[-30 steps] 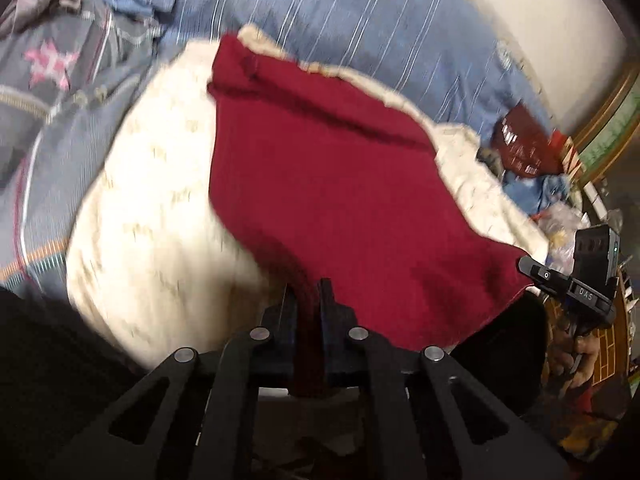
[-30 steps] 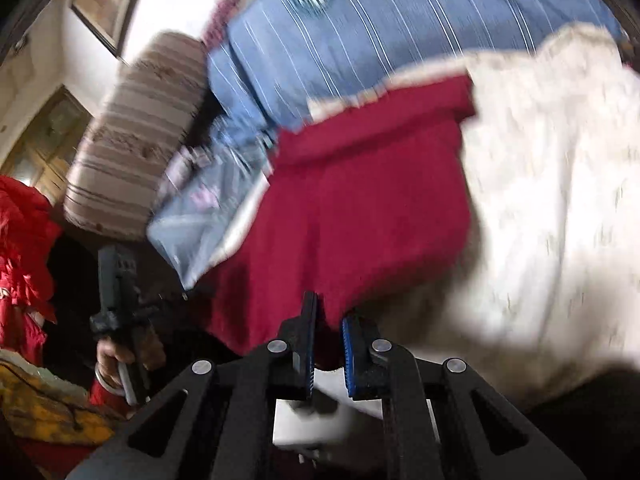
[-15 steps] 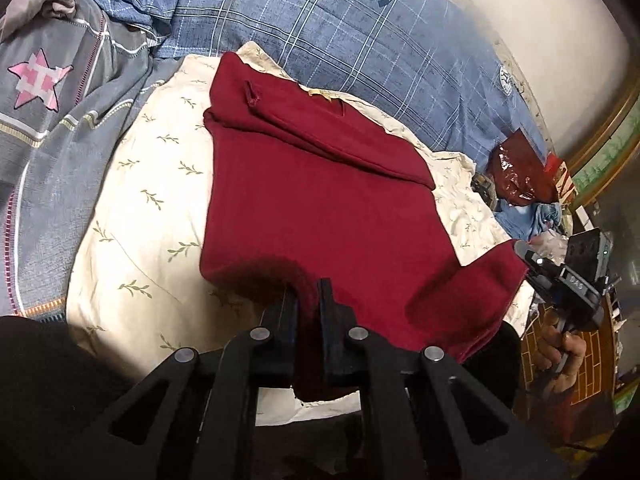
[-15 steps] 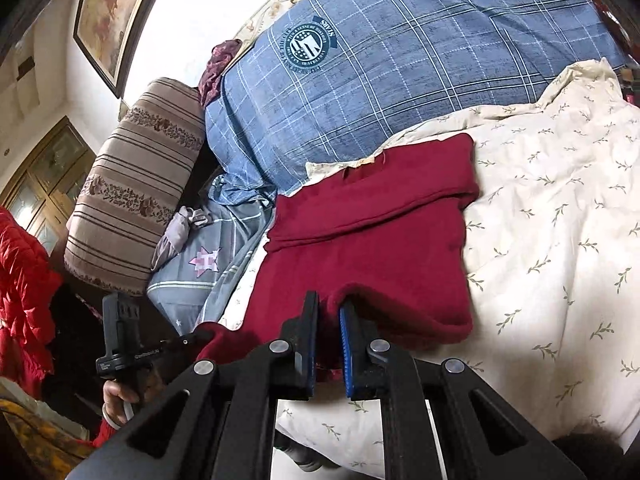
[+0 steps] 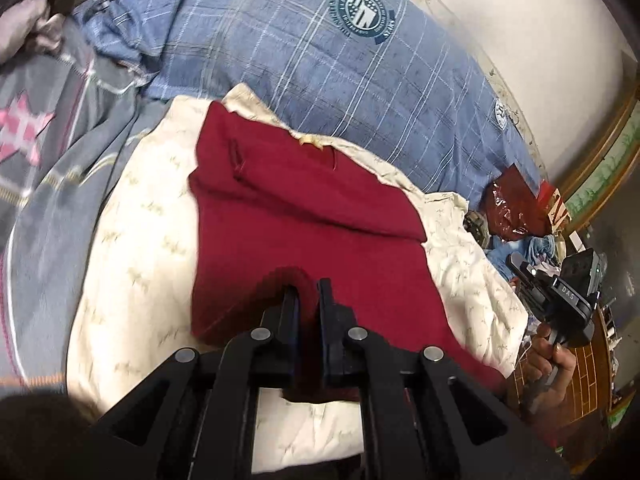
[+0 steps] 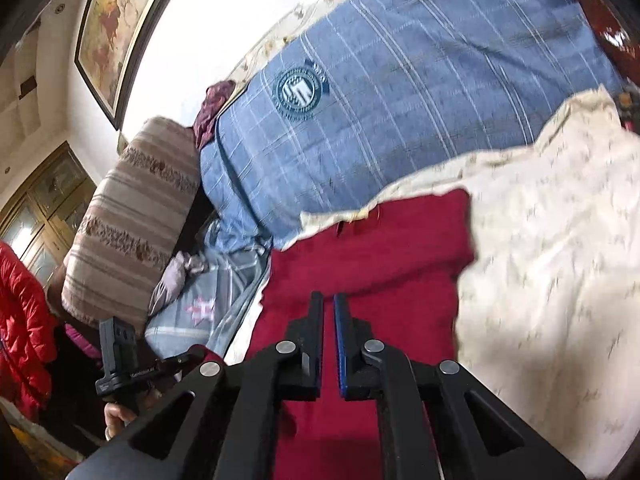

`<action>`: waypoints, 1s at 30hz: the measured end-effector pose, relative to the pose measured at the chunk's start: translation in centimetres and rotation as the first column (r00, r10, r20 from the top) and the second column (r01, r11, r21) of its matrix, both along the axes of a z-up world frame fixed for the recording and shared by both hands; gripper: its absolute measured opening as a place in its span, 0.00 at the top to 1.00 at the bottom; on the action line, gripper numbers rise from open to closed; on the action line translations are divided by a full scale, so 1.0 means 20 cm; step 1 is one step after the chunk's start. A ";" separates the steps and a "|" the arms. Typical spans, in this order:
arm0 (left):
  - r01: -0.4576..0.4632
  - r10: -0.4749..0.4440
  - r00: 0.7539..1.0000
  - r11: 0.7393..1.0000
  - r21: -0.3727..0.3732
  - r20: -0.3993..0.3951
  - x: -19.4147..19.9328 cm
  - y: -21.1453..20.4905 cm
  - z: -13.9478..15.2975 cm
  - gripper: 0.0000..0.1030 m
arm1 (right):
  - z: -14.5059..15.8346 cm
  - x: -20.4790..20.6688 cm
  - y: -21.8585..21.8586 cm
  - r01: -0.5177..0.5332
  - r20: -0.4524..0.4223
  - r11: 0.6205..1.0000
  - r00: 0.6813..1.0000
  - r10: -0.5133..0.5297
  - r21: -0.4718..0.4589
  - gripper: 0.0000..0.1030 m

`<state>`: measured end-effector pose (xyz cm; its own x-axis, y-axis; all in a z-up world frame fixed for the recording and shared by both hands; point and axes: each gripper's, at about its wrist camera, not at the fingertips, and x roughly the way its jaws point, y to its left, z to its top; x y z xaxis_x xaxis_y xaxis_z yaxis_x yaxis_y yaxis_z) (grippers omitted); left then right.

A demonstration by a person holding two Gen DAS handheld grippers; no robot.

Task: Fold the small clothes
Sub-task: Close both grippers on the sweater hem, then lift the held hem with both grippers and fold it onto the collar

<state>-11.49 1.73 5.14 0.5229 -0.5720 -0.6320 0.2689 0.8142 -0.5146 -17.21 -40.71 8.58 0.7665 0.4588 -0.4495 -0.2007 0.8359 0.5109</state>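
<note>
A dark red garment lies spread on a cream leaf-print cloth, its top part folded over. My left gripper is shut on a bunched bit of the garment's near hem. In the right wrist view the same garment lies under my right gripper, whose jaws stand slightly apart with nothing between them. The right gripper also shows in the left wrist view, off the cloth's right edge. The left gripper shows in the right wrist view, at the lower left.
A blue plaid quilt with a round emblem lies behind the cloth. A grey quilt with a pink star is on the left. A striped bolster, a red jacket and a dark red shiny packet lie around.
My right gripper has let go of the garment's hem and its jaws have parted a little. The right corner of the garment has dropped flat. My left gripper still holds the hem.
</note>
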 end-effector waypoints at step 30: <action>-0.035 0.035 0.999 0.999 0.013 -0.030 0.03 0.04 -0.05 0.95 | -0.80 -0.28 0.04 -0.004 -0.525 0.946 0.831 0.183 0.324 0.38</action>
<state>-10.99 2.58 4.09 0.5227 -0.5458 -0.6549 0.2243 0.8292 -0.5120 -22.86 -39.86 -7.49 0.3854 0.6947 -0.6073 0.1139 0.6173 0.7785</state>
